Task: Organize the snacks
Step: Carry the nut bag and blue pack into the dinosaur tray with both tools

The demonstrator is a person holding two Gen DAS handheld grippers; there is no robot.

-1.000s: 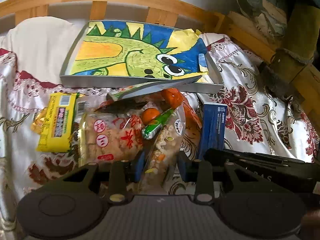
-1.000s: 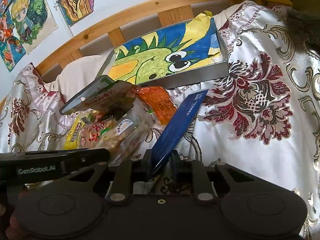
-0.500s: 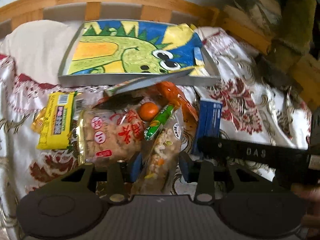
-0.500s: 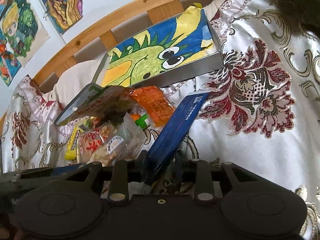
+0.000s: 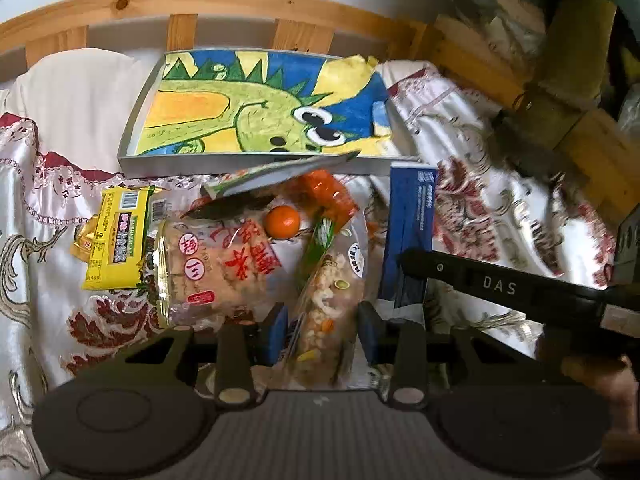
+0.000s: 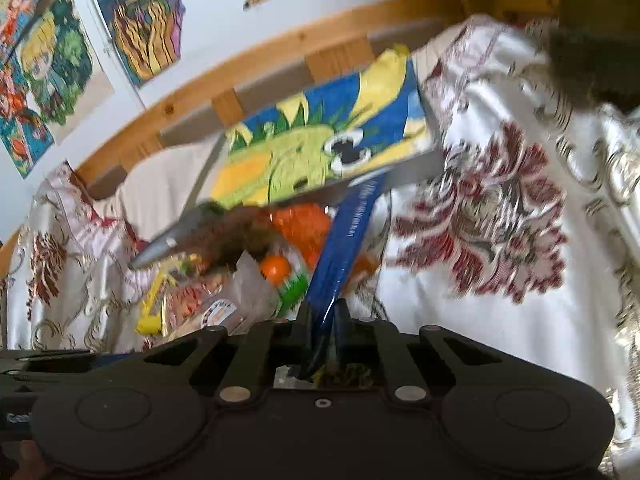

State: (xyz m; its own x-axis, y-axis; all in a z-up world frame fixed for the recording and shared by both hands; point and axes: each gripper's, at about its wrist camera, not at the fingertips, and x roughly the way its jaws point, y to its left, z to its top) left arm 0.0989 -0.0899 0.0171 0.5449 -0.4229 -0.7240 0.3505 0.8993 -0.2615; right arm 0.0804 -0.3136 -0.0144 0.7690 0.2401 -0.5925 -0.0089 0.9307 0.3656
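Observation:
My left gripper (image 5: 322, 320) has its jaws closing on the near end of a clear bag of mixed nuts (image 5: 332, 292), with a blue pad on each side of it. My right gripper (image 6: 323, 316) is closing on the near end of a flat blue packet (image 6: 348, 232), which stands on edge between the jaws. In the left wrist view that blue packet (image 5: 408, 232) lies right of the pile, with a black finger (image 5: 440, 270) of the right gripper across it. Behind the pile sits a grey tray (image 5: 256, 162) lined with a dinosaur drawing.
The pile on the floral cloth (image 5: 500, 208) holds a yellow packet (image 5: 116, 240), a rice-cracker bag (image 5: 216, 268), a small orange fruit (image 5: 282, 222), an orange packet (image 5: 328, 192) and a green-silver packet (image 5: 276, 176). A wooden rail (image 5: 224, 0) runs behind. A hand (image 5: 592, 380) shows at the lower right.
The right jaws have narrowed onto the blue packet, which now stands steeper on its edge. The right gripper's finger has slid left across the left wrist view. The left grip holds.

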